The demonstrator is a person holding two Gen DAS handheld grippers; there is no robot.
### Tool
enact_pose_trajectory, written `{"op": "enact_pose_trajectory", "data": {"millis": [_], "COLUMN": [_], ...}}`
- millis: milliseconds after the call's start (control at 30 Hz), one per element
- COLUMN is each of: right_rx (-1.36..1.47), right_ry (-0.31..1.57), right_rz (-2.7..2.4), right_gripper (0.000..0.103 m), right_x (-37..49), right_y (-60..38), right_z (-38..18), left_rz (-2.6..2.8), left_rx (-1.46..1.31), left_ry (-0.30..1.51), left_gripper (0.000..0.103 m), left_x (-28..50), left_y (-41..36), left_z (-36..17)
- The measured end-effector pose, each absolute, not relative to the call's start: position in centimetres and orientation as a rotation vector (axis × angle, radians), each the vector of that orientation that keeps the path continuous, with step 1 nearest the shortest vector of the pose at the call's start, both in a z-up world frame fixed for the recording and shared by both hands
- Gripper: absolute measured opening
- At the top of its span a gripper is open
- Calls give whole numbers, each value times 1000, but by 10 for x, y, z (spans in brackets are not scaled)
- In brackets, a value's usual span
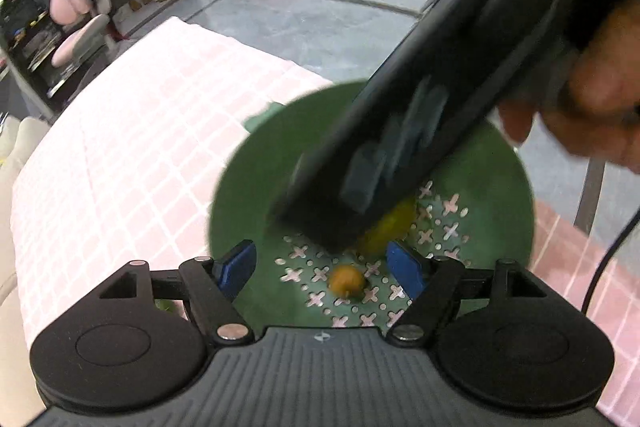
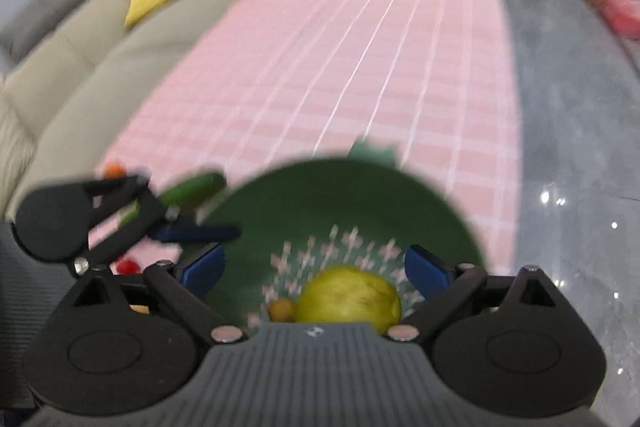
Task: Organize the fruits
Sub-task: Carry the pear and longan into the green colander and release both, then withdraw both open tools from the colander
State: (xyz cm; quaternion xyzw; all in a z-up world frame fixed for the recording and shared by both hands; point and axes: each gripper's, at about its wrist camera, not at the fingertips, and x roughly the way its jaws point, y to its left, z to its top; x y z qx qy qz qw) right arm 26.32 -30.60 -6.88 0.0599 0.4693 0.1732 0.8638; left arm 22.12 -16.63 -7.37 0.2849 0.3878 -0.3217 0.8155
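Left wrist view looks down into a green bowl [image 1: 248,187] that sits on a tabletop [image 1: 120,147] covered in pink check cloth. Taking the bowl as the landmark and moving left to right: the left tool [image 1: 320,269] hovers over the bowl's near side, its blue pads [image 1: 236,267] spread wide with nothing between them. A small brown fruit [image 1: 346,279] lies on the bowl's perforated floor, in the gap between those pads. Just beyond it, toward the bowl's centre, a yellow-green fruit [image 1: 388,227] shows partly under the black body of the right tool [image 1: 320,223], which reaches down into the bowl from the upper right and is blurred. A hand [image 1: 592,95] grips that tool above the bowl's right rim.

Right wrist view, also blurred, shows the same bowl [image 2: 320,195] from above. Left of the bowl, on the cloth, lie a green cucumber-like piece [image 2: 192,189], an orange bit [image 2: 114,169] and something red [image 2: 128,265]. The left tool [image 2: 192,233] crosses the bowl's left rim. Inside the bowl, the brown fruit [image 2: 281,309] touches the yellow-green fruit [image 2: 352,297]. The right tool [image 2: 316,273] is spread wide above them, holding nothing.
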Motion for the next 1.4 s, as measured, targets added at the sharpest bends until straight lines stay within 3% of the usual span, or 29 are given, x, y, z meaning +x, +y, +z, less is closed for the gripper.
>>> {"op": "enact_pose_trajectory", "data": {"millis": [200,367,567,667,733,933,1400], "right_rx": [171,173,103,138,144,127,218], "right_ry": [758,672,719,786,845,913,928], "right_rz": [252,190,159,170,166,176,107], "right_gripper": [93,91,87,85,71,56,54], "right_x": [211,154,91,69,63,64,110], "right_y": [-330,-318,-270,-249,-233,-200,-187], "right_z": [-17,-11,-23,-35,-46,-75,-109], "left_rz": [-555,-446,-404,-387,-379,-330,-308], "left_rx": [390,209,44,-3,2,-34,46], "left_ry": [771,701,881,888,886,888,863], "left_gripper": [86,85,84,81,81,79,79], "left_x": [194,158,122,102,96,96,133], "left_y": [-107,-55,-12,11,20,46,64], "left_z": [-37,-28,-45,-52,-54,-66,-86]}}
